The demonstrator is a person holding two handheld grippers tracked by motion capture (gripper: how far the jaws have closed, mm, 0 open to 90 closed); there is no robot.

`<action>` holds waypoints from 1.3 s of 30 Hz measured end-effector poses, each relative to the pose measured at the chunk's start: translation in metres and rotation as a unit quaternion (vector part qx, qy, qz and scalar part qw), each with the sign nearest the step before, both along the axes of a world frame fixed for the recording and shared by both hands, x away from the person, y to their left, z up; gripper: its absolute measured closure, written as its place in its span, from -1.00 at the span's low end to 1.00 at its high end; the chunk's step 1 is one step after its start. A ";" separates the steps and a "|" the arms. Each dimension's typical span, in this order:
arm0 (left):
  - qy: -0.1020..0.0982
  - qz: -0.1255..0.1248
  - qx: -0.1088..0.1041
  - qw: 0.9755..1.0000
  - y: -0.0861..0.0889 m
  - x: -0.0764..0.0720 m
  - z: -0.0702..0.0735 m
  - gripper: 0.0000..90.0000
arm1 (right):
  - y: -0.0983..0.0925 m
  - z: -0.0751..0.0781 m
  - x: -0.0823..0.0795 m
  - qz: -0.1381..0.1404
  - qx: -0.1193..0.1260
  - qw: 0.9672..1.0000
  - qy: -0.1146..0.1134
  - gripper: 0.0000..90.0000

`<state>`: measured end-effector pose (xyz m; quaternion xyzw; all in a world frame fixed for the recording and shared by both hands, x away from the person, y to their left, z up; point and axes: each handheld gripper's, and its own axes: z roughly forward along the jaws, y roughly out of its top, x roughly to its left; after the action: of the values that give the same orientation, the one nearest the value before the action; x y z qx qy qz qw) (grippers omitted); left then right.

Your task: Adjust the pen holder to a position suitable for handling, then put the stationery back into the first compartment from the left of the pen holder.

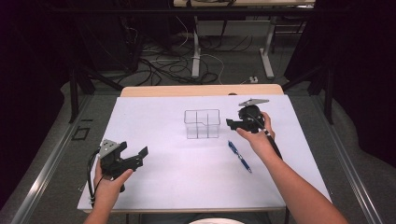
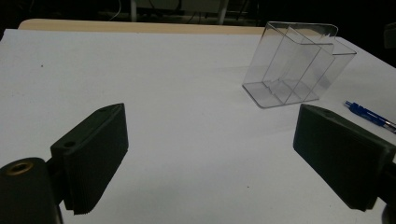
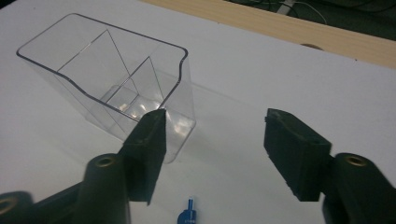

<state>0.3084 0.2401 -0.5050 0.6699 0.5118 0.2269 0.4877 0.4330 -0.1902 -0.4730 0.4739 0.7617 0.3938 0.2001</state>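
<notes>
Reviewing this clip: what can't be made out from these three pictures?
- Pen: in the right gripper view the bottom edge cuts off all but its blue tip; in the left gripper view the right edge cuts it.
- Pen print or brand: too small in the high view.
- Clear organizer: its near lower corner sits behind a finger in the right gripper view.
- Person: the bottom edge of the high view cuts them off above the forearms.

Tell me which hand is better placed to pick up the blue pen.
Probably the right. The right gripper hangs open and empty just beyond the pen, beside the clear organizer. The left gripper, also open, sits far across the white table.
</notes>
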 end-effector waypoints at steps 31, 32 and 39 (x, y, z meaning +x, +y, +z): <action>-0.007 -0.004 0.015 1.000 -0.008 0.001 0.003 -0.89 | -0.036 0.009 -0.045 0.021 -0.058 0.994 0.085 -0.50; -0.007 -0.006 0.016 1.000 -0.008 0.001 0.003 -0.90 | -0.036 0.008 -0.047 0.022 -0.060 0.994 0.088 -0.45; -0.003 -0.015 0.016 1.000 -0.009 0.002 0.003 -0.97 | -0.033 -0.004 -0.053 0.023 -0.072 0.990 0.121 -0.34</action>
<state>0.3102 0.2308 -0.5023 0.6848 0.4963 0.2294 0.4819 0.3804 -0.2231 -0.4767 0.4849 0.8171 0.2828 0.1312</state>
